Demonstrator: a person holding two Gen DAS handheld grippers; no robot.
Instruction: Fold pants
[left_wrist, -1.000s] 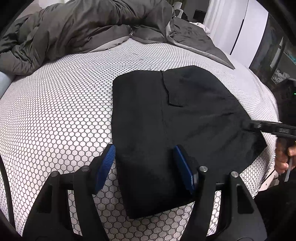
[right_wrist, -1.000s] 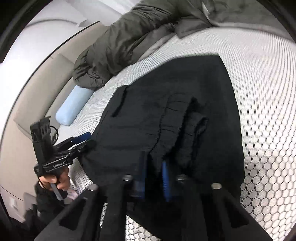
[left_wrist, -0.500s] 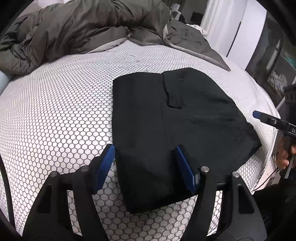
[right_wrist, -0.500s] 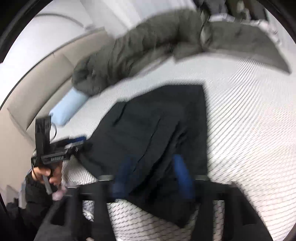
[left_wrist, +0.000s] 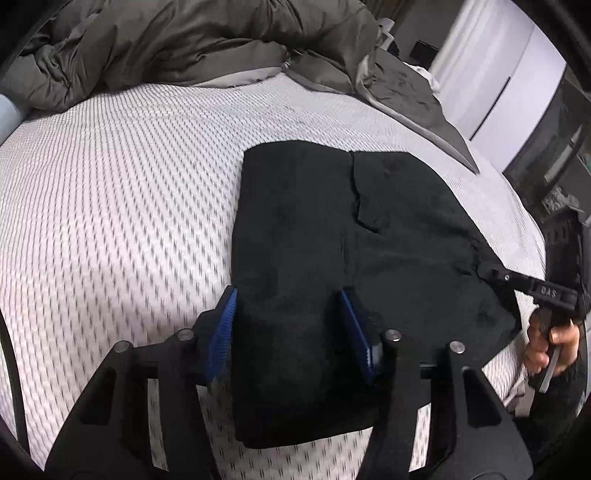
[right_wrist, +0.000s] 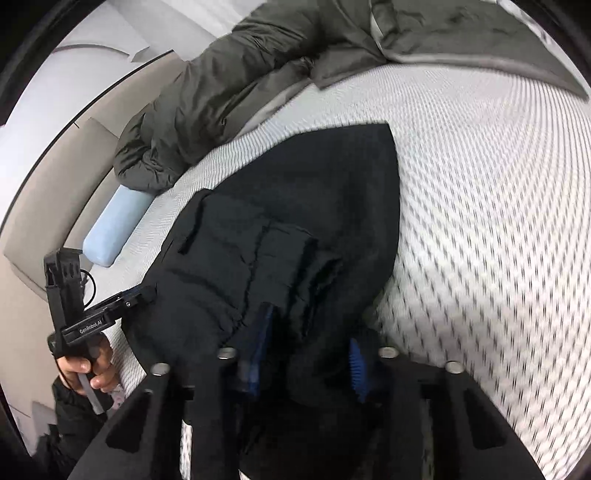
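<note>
Black, soft pants (left_wrist: 332, 266) lie folded near the bed's (left_wrist: 122, 206) front edge; both jaws, just closing, straddle cloth unclenched. Limp fabric: pinch the doubled near hem.

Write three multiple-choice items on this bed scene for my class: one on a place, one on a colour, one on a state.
1. Where do the folded black pants lie?
A. on the white honeycomb-patterned mattress
B. on the floor
C. on a chair

2. What colour are the left gripper pads?
A. red
B. blue
C. green

3. How does the grey duvet lie?
A. folded flat
B. crumpled in a heap
C. hanging up

Answers: 1 A, patterned mattress shows on both sides of the pants; 2 B, both ridged pads are blue; 3 B, it bunches in creases at the far side of the mattress.
</note>
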